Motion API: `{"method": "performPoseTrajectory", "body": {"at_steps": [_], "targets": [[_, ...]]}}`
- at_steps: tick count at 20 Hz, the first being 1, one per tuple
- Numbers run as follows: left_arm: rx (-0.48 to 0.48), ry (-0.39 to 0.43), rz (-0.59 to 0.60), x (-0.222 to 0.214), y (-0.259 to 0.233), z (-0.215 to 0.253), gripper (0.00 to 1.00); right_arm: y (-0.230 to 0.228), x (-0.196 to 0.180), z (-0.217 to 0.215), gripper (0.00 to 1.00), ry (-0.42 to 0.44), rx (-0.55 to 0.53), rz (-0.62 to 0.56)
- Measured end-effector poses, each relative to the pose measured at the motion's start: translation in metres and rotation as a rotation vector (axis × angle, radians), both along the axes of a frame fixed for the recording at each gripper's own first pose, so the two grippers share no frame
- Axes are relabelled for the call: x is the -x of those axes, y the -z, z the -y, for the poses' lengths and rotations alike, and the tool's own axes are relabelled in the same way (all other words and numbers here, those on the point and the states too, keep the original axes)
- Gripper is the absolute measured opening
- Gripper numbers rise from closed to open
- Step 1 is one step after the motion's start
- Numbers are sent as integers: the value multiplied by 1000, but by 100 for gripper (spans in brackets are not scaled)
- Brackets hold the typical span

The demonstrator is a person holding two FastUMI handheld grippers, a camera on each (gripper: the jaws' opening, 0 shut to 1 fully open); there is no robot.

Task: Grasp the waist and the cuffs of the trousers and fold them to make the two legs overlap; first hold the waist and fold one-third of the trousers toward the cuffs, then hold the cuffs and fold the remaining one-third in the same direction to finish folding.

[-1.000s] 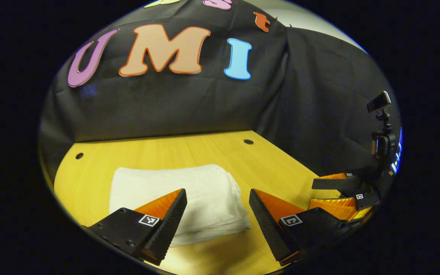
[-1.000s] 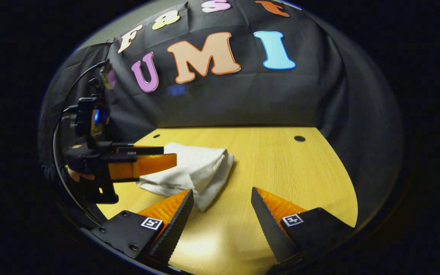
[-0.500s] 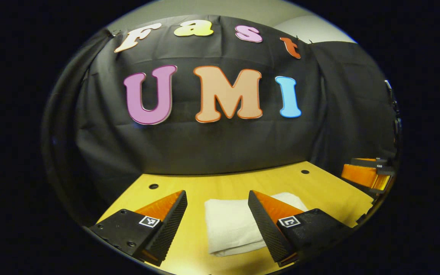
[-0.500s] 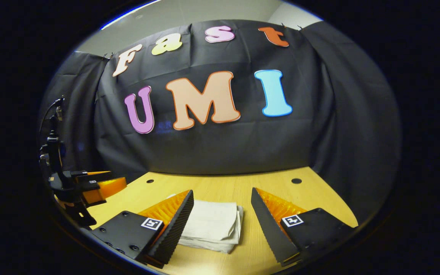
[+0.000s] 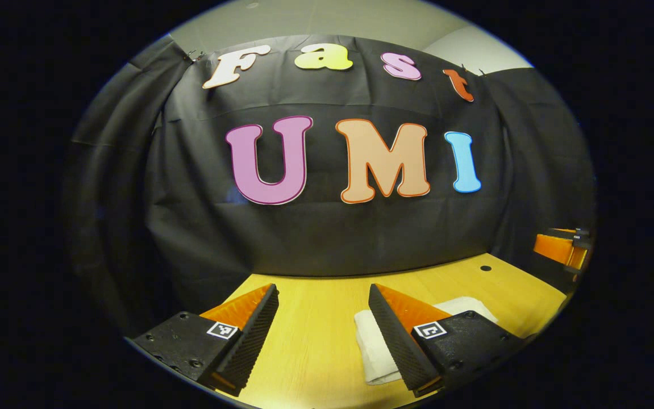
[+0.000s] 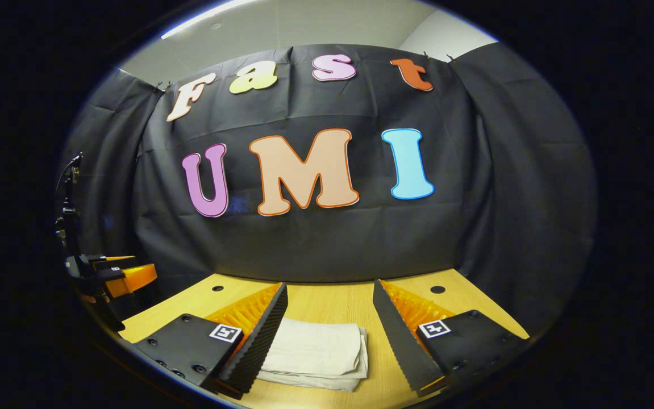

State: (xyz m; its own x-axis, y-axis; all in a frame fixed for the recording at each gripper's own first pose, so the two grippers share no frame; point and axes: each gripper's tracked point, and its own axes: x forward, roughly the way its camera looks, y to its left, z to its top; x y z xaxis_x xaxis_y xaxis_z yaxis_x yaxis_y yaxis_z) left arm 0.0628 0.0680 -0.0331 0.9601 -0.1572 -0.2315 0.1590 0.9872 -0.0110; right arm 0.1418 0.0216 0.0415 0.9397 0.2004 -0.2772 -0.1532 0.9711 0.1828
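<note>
Both grippers lifted, trousers [image 6: 318, 352] half hidden

The desk [image 6: 463, 301] is wood — smooth, with fine straight lines in the grain and a soft shine where the light hits it. The trousers [image 6: 318, 352] are soft cloth, matt and a little fuzzy, lying in flat folded layers with small creases. In the left gripper view the same trousers [image 5: 375, 352] look just as soft and dull. The right tongs [image 6: 329, 341] have hard matt plastic bodies, and the inner faces of their fingers [image 6: 258, 346] are rough, cut with small ridges like tiny teeth. The left tongs [image 5: 321, 341] look the same — dull plastic with ridged faces. The wall [image 6: 332, 250] is thin matt cloth, wrinkled.
</note>
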Motion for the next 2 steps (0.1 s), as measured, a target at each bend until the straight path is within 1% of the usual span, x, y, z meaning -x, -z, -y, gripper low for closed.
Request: {"method": "performPoseTrajectory", "body": {"at_steps": [2], "targets": [[-5, -5, 16, 0, -3, -4, 96, -3, 1, 2, 97, 10, 8, 6]]}}
